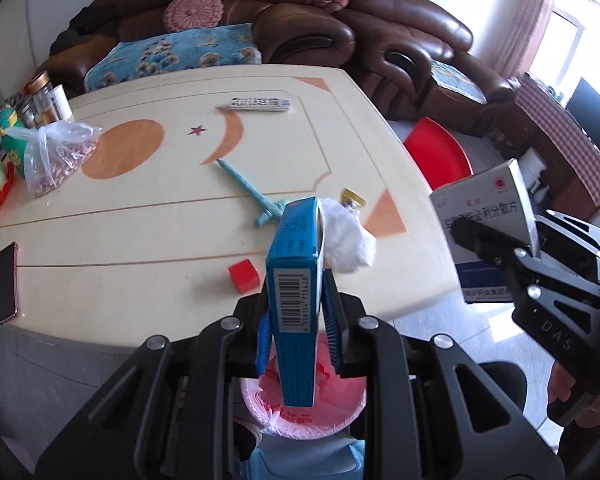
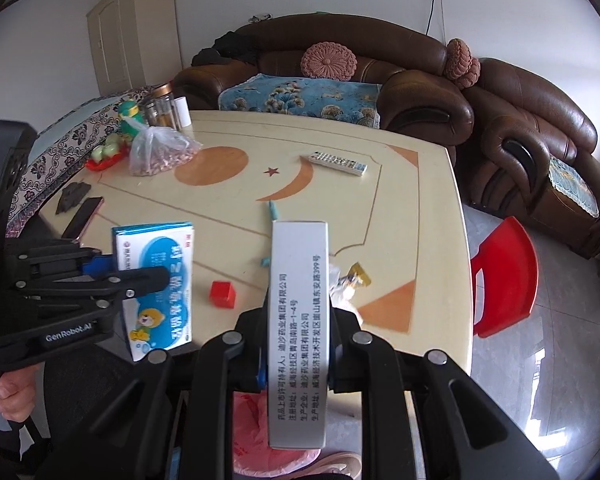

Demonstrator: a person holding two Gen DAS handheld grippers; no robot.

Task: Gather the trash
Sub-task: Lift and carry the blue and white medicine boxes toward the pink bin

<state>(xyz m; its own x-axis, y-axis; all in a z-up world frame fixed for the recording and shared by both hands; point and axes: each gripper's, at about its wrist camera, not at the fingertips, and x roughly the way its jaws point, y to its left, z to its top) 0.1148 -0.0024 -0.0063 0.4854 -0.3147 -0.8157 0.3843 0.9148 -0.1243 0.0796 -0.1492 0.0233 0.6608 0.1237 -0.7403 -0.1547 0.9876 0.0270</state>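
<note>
Cream table (image 1: 140, 216) ahead; below both jaws waits a pink-lined bin (image 1: 300, 412). Left gripper (image 1: 296, 320) clamps a blue medicine box (image 1: 296, 280), right gripper (image 2: 298, 336) a white medicine box (image 2: 299, 320), seemingly poised for dropping.

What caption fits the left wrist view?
Left tongs hold a blue box above the pink-lined bin.

Cream table (image 2: 420, 240): remote (image 2: 338, 163), pen (image 1: 246, 190), red cube (image 2: 222, 294), phone (image 2: 83, 217).

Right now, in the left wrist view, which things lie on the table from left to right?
Phone → bag of nuts → red cube → teal pen → white tissue. The remote lies farther back, so I leave it out.
</note>
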